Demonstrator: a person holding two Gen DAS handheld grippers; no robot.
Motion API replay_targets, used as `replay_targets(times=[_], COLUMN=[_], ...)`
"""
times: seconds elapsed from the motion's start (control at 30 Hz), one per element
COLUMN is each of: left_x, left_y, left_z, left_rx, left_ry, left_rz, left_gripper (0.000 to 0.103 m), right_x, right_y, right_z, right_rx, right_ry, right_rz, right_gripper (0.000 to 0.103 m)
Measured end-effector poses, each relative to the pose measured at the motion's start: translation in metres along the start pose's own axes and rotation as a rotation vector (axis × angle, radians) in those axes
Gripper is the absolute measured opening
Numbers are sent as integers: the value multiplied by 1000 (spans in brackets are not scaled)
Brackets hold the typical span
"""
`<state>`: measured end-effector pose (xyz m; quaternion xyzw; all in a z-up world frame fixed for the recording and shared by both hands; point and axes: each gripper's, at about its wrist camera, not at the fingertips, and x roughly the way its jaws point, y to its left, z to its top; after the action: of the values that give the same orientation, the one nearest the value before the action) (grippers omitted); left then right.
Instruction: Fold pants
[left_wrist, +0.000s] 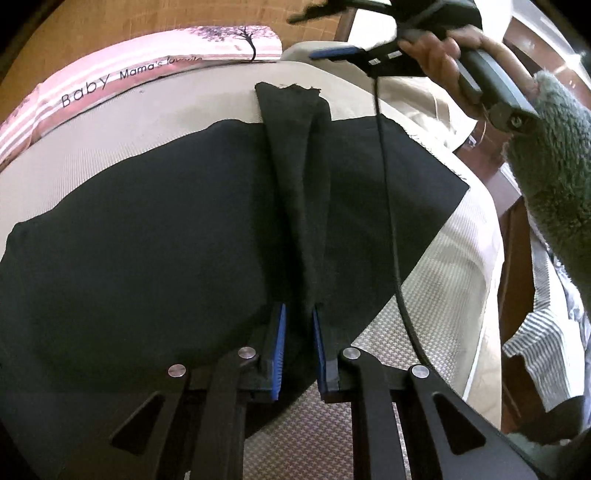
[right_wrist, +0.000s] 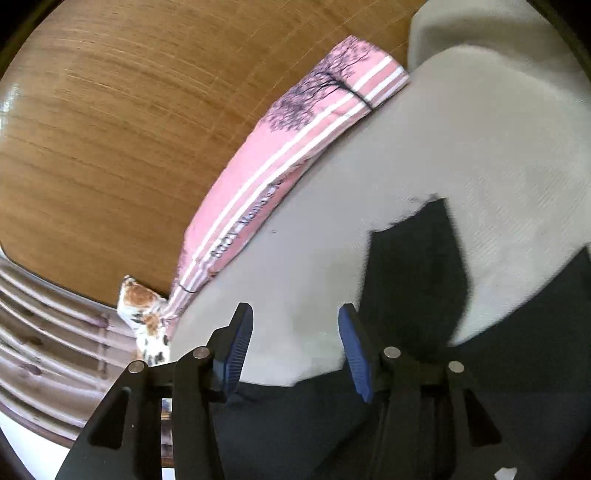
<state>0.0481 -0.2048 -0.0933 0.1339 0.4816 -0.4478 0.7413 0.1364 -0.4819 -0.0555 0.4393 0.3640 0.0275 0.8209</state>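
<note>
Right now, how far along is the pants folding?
Early to midway, I'd judge. Done: the black pants lie spread flat on the beige bed cover. In hand: the left claw is shut on a raised ridge of the fabric, and the right claw hangs open above the cover, holding nothing. Left: no neat, compact fold shows yet, so the folding proper remains.

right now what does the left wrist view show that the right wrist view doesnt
Only the left wrist view shows the left gripper shut on a raised ridge of the black pants, a hand and a black cable. Only the right wrist view shows the right gripper open with nothing between its fingers, and a floral pillow. Both show the pants, the beige mattress and the pink pillow.
</note>
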Motion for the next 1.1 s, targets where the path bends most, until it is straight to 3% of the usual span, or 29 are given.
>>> replay_targets(times=[0.1,0.27,0.4,0.73,0.87,1.1], left_x=[1,0,0,-1,-2,-1], left_y=[2,4,4,5,4,2], left_z=[-1,-1,0,0,1,2], left_rx=[-6,-18,-16,-17,-15,-19], left_ry=[-5,-7,-7,-8,-9,-10], left_rz=[-11,-22,-20,-20,-18,-21], left_gripper=[15,15,15,15,15,15], right_x=[-12,-19,-9,20,31,49], right_y=[-34,-77,-74,-72,-73,-72], right_z=[-5,-4,3,17,26,24], right_rx=[51,184,189,183,169,140], right_ry=[0,-22,-26,-11,-8,16], right_rz=[-72,-71,-55,-98,-112,-137], right_gripper=[46,41,35,33,22,22])
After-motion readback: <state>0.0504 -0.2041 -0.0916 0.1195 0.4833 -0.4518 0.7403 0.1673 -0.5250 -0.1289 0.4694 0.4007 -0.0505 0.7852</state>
